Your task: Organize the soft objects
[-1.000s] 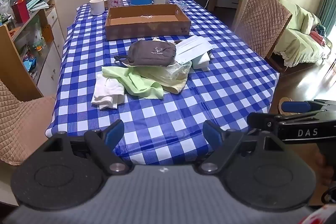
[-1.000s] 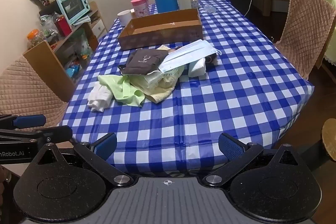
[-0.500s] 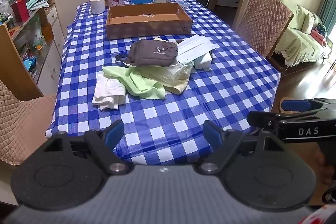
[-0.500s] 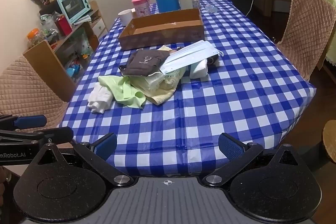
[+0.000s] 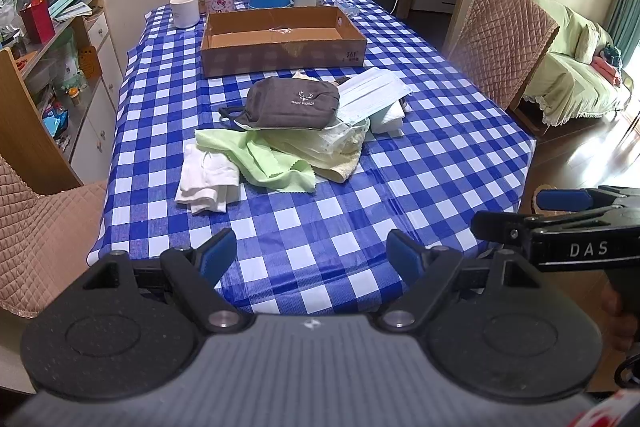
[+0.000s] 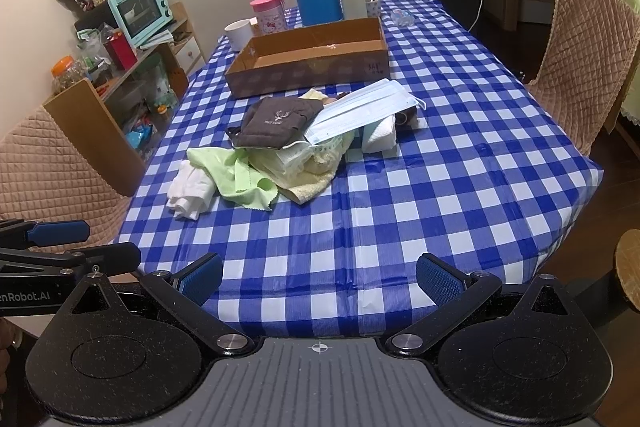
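Left wrist view: left gripper at bottom centre, jaws spread wide, nothing between them, hovering over the near edge of the checked table. Soft pile sits mid-frame, well above the fingertips and apart from them: white cloth at its left, green cloth beside it, grey pouch on top, blue face mask leaning off the pouch's right side, cream towel under the stack. Cardboard box just beyond the pile, upper centre, with only small scraps inside. Right gripper pokes in at the right edge, side-on, off the table's edge.

Right wrist view: right gripper at bottom centre, jaws wide apart, holding nothing, over the near table edge. Pile is centre-left of frame, well ahead of the fingertips: white cloth nearest and leftmost, green cloth, pouch, mask. Box behind it. Left gripper enters at the lower left edge, side-on; its jaws cannot be judged from here.
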`<state>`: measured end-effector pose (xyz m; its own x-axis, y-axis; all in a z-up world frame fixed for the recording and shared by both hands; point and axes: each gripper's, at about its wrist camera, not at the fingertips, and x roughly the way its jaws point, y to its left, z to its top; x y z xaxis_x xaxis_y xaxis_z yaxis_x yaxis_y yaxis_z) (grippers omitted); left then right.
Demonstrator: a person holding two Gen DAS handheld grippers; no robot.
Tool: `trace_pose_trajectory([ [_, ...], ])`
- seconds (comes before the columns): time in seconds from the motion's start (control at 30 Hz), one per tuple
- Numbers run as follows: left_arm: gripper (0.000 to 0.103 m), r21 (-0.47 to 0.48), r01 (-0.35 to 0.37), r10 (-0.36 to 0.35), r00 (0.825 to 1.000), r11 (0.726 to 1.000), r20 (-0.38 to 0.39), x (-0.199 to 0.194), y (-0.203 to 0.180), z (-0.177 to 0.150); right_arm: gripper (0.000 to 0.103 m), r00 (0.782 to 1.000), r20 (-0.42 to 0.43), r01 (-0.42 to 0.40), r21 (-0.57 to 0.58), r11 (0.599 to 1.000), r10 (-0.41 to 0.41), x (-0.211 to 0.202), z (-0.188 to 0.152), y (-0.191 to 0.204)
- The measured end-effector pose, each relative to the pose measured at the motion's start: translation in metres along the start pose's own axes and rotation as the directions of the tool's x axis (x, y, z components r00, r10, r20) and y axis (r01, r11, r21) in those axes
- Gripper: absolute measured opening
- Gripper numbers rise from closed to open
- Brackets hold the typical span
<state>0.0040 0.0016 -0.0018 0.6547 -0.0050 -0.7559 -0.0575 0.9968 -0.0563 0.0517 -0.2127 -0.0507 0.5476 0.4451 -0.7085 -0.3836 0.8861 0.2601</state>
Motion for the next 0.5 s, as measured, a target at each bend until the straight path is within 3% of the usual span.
trace_pose_trajectory([
  [0.5,0.081,0.000,-0.001,0.001,1.000,1.000,-0.002,0.0001,-0.0003,0.0002,0.103,1.000,0.000,0.001,0.001,1.000,-0.001,0.0000,-0.0005,0.0008],
])
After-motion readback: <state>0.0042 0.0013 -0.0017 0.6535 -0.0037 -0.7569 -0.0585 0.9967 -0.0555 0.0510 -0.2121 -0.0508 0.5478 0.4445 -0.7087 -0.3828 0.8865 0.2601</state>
